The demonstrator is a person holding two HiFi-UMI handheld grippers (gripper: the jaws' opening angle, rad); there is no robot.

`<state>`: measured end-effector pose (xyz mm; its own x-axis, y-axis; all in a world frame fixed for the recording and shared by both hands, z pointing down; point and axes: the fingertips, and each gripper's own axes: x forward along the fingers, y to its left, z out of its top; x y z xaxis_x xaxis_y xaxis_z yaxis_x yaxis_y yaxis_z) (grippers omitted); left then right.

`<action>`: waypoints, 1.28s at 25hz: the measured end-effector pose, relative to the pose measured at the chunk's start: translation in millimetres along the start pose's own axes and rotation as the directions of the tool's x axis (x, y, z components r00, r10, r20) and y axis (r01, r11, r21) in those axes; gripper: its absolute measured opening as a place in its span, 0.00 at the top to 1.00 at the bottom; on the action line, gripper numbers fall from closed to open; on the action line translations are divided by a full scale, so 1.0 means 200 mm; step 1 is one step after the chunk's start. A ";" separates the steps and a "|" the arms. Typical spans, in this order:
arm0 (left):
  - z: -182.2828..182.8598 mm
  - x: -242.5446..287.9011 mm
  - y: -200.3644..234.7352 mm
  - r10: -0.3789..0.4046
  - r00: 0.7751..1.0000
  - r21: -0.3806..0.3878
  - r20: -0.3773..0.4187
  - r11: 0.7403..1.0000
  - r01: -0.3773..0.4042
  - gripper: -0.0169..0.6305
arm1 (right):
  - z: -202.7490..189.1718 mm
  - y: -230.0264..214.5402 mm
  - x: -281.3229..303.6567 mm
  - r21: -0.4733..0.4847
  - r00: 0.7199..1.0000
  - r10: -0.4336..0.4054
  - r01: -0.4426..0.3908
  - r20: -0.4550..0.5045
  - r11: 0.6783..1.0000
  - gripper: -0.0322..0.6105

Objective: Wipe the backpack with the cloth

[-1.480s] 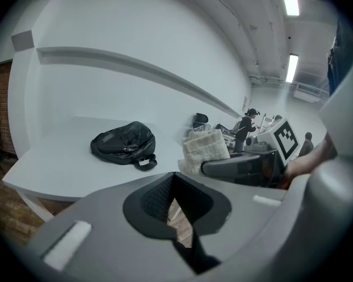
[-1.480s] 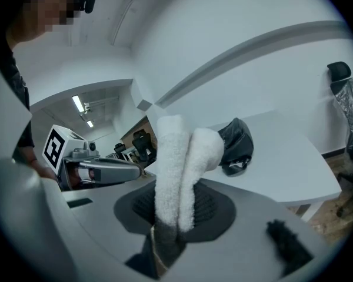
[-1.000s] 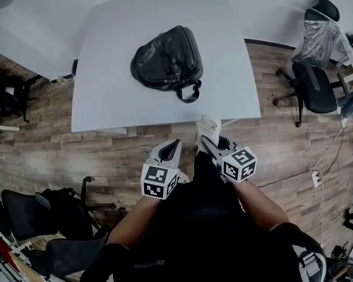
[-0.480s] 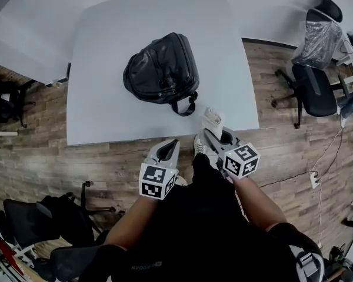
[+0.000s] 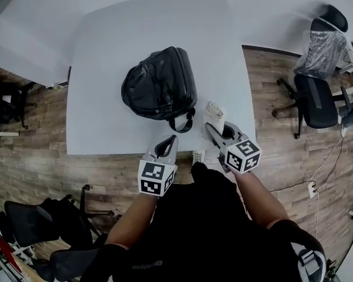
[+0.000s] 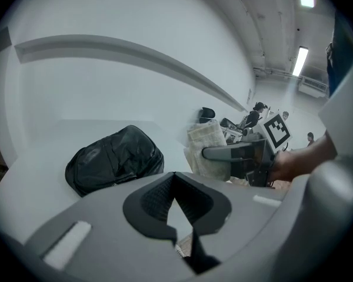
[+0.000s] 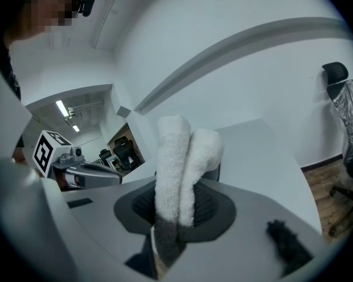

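A black leather backpack [image 5: 159, 90] lies flat on the white table [image 5: 100, 128], its handle loop toward me; the left gripper view shows the backpack [image 6: 115, 160] too. My right gripper [image 5: 216, 128] is shut on a folded white cloth [image 5: 215, 111], held just right of the backpack's handle, over the table's near edge. In the right gripper view the cloth [image 7: 177, 157] stands up from the right gripper [image 7: 176, 210]. My left gripper [image 5: 167, 145] hovers at the near table edge below the backpack, shut and holding nothing. The left gripper [image 6: 176, 187] looks at the backpack and the cloth [image 6: 209, 148].
Office chairs [image 5: 317, 93] stand on the wooden floor to the right of the table. More dark chairs [image 5: 29, 216] sit at the lower left. A cable [image 5: 317, 163] runs over the floor at the right. A wall lies behind the table.
Both grippers have moved forward toward the table. The cloth went from in front of the table edge to above it, close to the backpack's handle. The backpack has not moved.
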<state>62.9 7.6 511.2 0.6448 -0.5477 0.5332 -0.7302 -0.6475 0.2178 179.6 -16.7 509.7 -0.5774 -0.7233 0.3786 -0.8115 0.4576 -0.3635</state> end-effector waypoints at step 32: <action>0.14 0.42 0.09 0.100 0.979 0.110 -0.176 0.991 -0.081 0.96 | 0.44 -0.73 0.69 -0.263 1.000 0.008 -0.001 0.028 0.965 0.81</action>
<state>110.8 -64.4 537.2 0.5188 -0.5082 0.6875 -0.7510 -0.6551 0.0825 227.3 -228.5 540.5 -0.5815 -0.7338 0.3513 -0.8061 0.5781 -0.1269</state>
